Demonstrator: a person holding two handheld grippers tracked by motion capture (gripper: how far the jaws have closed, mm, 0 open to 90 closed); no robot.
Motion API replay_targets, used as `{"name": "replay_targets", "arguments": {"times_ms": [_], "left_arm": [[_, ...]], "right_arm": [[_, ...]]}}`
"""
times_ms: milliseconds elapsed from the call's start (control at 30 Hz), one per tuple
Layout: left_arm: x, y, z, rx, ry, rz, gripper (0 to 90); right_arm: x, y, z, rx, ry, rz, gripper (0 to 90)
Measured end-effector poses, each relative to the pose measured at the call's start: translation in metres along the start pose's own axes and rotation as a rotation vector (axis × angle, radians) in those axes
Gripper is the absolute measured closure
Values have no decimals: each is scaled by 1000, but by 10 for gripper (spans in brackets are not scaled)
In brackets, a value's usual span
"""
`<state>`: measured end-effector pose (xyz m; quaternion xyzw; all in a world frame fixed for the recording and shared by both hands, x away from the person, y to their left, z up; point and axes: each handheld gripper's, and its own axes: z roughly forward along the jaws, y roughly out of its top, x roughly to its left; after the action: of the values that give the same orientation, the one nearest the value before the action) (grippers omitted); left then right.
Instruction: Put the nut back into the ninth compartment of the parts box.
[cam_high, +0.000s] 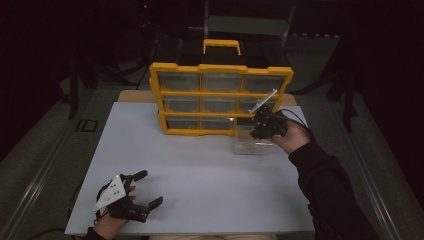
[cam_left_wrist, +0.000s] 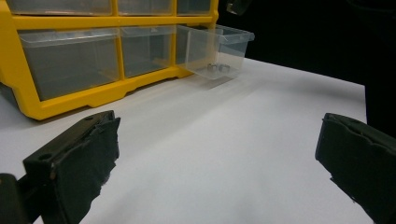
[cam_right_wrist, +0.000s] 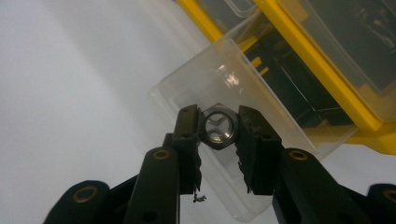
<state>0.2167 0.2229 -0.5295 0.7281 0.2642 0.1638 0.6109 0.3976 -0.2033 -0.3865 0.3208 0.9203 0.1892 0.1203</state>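
Observation:
A yellow organizer (cam_high: 220, 97) with clear drawers stands at the back of the white table (cam_high: 200, 170). Its bottom right drawer (cam_high: 247, 142) is pulled out onto the table, also seen as the drawer (cam_left_wrist: 217, 49) and the drawer (cam_right_wrist: 219, 93). My right gripper (cam_high: 262, 125) hovers above that drawer, shut on a metal hex nut (cam_right_wrist: 218, 127) between its fingertips. The drawer holds small metal parts (cam_left_wrist: 217, 67). My left gripper (cam_high: 145, 190) rests open near the table's front left corner, nothing between its jaws (cam_left_wrist: 215, 154).
A yellow carry handle (cam_high: 221, 46) tops the organizer. A thin white strip (cam_high: 263, 101) sticks up beside the right gripper. Dark floor and metal frames surround the table.

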Motion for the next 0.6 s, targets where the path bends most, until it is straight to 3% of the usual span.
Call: {"name": "replay_targets", "arguments": {"times_ms": [600], "left_arm": [[0,0,0,1,-1,2,0]], "right_arm": [[-22,-9,37,40,-9,102,703]]}}
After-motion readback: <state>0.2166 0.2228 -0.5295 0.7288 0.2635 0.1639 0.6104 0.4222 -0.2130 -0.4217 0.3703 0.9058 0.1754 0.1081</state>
